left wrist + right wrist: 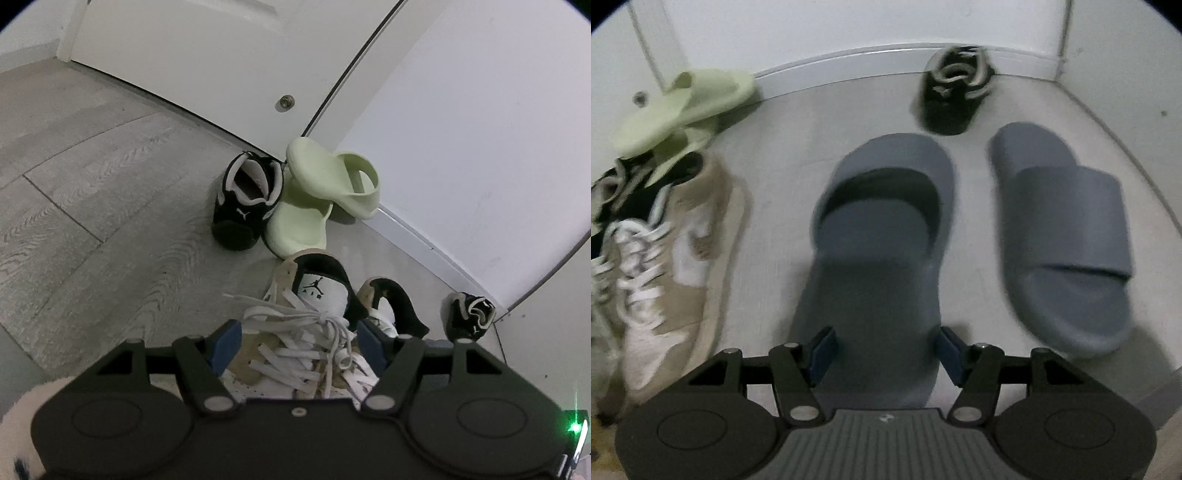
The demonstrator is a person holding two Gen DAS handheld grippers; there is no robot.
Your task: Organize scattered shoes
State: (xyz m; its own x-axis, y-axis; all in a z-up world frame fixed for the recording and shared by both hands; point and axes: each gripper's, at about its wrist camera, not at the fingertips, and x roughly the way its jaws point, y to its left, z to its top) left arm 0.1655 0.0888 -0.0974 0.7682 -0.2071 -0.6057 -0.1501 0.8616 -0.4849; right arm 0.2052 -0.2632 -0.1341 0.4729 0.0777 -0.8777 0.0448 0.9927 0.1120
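left gripper (299,341) fingers wide astride laced sneaker (295,350) | right gripper (884,354) fingers wide astride grey slide (879,236), mate (1067,236) at 2 o'clock | grey wood-grain floor (92,184) | green slides (325,192) at 12 o'clock by white door (207,66)

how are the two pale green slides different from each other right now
One green slide is tipped up on its side, leaning over the other green slide, which lies flat on the floor. The tipped one shows its strap opening; the flat one shows mostly its footbed. Both are the same pale green and sit by the door.
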